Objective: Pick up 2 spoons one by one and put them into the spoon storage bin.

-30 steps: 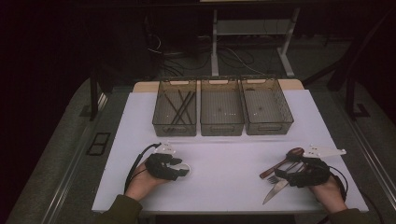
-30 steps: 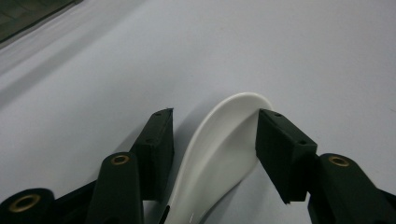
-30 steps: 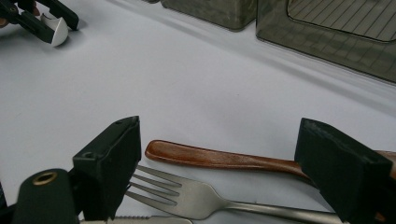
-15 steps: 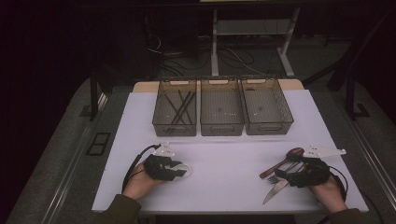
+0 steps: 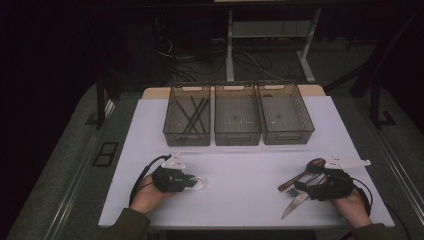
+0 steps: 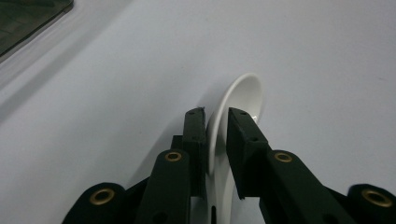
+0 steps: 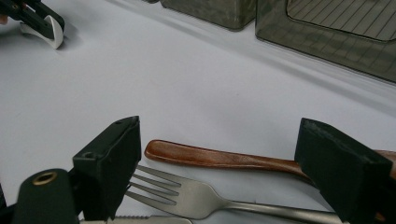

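Left gripper view: the left tool [image 6: 216,119] had just been closing its jaws, and its pads stood either side of the thin edge of a white spoon [image 6: 243,95], clamped on it or very nearly so, with the bowl jutting past the tips.
Spoon's place: in the high view the white spoon [image 5: 197,183] lay on the desk [image 5: 240,160] at the tip of the left tool [image 5: 192,182].
Right tool: its jaws stood wide apart, holding nothing (the right gripper view made this plain) [image 7: 224,158].
Between the right jaws: a wooden spoon handle [image 7: 210,157] ran across just ahead of the pads, and a metal fork [image 7: 187,193] lay nearer the tool's body, with a knife [image 5: 295,203] beside it.
Step in hand: the grasp on the white spoon, judged nearly complete; sorting of cutlery seemed the work.
Bins: three mesh bins [image 5: 237,112] stood well ahead of both tools, the leftmost holding dark sticks [image 5: 192,112].
Next move: probably a firm grip check, then a clean lift and a carry forward to a bin.
Caution: the thin edge could slip or pivot between the pads.
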`<state>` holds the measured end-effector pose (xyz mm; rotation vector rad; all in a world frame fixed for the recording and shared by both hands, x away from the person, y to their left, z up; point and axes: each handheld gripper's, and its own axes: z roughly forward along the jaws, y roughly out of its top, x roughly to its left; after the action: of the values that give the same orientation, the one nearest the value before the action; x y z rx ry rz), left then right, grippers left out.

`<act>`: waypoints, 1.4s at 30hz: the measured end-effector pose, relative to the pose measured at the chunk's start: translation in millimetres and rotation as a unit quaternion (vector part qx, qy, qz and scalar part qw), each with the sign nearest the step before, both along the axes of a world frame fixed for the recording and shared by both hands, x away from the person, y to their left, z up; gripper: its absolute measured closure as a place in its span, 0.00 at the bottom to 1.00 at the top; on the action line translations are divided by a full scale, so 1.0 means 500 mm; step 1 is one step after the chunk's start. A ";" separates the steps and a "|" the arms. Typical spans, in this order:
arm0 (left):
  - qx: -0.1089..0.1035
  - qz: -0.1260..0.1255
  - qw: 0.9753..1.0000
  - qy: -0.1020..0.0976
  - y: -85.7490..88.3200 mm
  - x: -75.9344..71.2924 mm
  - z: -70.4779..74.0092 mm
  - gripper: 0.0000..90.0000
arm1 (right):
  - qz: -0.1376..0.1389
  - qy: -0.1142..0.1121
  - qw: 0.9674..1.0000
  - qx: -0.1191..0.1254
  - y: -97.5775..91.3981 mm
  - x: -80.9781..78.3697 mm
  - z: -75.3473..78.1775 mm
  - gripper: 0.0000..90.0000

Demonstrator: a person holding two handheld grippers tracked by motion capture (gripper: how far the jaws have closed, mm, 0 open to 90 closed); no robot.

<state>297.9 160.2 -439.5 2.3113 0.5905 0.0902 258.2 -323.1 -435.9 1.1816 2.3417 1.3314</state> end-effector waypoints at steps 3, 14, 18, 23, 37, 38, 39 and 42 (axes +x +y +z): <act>-0.003 0.000 1.000 0.000 0.000 -0.001 0.001 0.87 | 0.000 0.000 1.000 0.000 0.000 0.000 0.000 0.16; 0.003 -0.003 1.000 -0.011 -0.006 -0.003 0.008 0.91 | 0.000 0.000 1.000 0.000 0.000 0.000 0.000 0.16; -0.003 0.002 1.000 -0.012 -0.007 -0.001 0.013 0.91 | 0.000 0.000 1.000 0.000 0.000 0.000 0.000 0.16; -0.016 0.020 1.000 -0.008 -0.007 0.001 0.020 0.92 | 0.001 -0.002 1.000 -0.002 0.000 0.000 0.000 0.16; -0.046 0.048 0.998 -0.008 -0.019 0.018 0.043 0.92 | 0.000 0.001 1.000 -0.002 0.002 0.001 -0.001 0.16; -0.048 0.051 0.998 -0.008 -0.020 0.019 0.045 0.92 | 0.000 0.001 1.000 -0.003 0.002 0.001 -0.001 0.16; -0.049 0.053 0.997 -0.009 -0.020 0.020 0.046 0.92 | 0.001 0.001 1.000 -0.003 0.002 0.001 -0.001 0.16; -0.057 0.060 0.997 -0.009 -0.021 0.024 0.050 0.92 | 0.001 0.001 1.000 -0.003 0.003 0.001 -0.001 0.16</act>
<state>310.0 149.5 -414.6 2.1633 0.7066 0.1298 258.5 -321.8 -436.7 1.1794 2.3470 1.3226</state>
